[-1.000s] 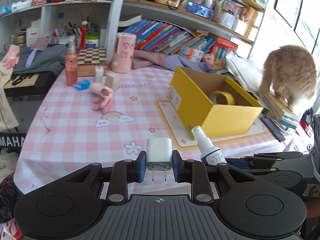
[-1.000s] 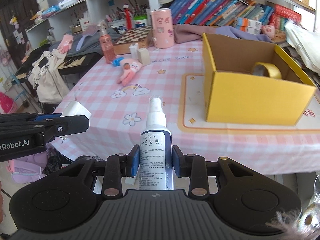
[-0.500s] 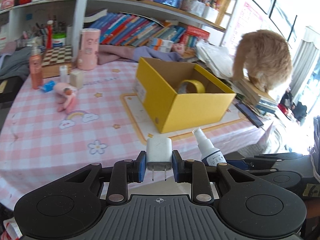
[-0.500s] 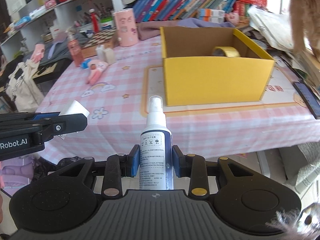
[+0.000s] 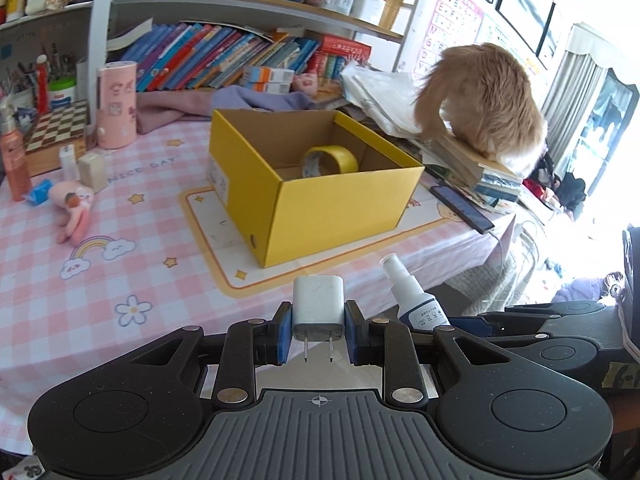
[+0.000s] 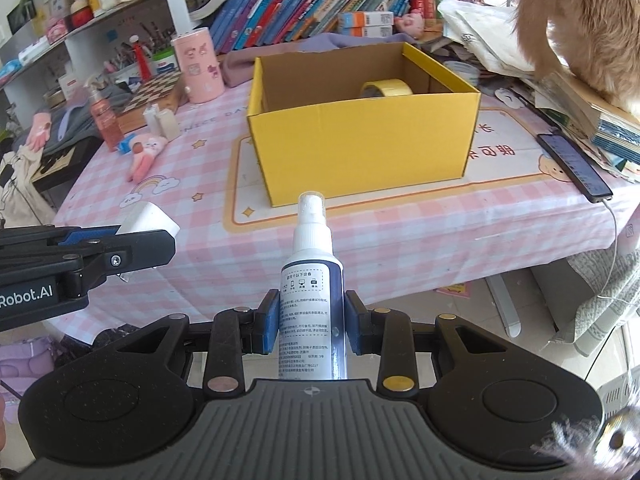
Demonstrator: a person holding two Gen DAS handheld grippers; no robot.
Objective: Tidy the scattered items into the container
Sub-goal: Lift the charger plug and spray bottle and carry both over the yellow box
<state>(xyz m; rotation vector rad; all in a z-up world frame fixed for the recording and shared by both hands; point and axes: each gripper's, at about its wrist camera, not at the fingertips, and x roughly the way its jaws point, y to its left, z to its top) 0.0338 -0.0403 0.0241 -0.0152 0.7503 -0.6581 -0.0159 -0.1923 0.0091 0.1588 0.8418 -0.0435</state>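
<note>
A white two-pronged plug charger [image 5: 318,306] is sitting bottom centre, a white-and-navy spray bottle [image 6: 312,304] is standing upright, and an open yellow cardboard box [image 5: 344,208] is holding yellow tape roll [image 5: 330,161] mid-frame.

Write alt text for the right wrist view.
The right gripper clamps a white spray bottle upright, short of a pink checked table. Ahead stands an open yellow box holding a tape roll.

Home study: crammed bookshelves [image 5: 224,56], pink checked tablecloth [image 5: 120,280], cat [image 5: 484,100].
</note>
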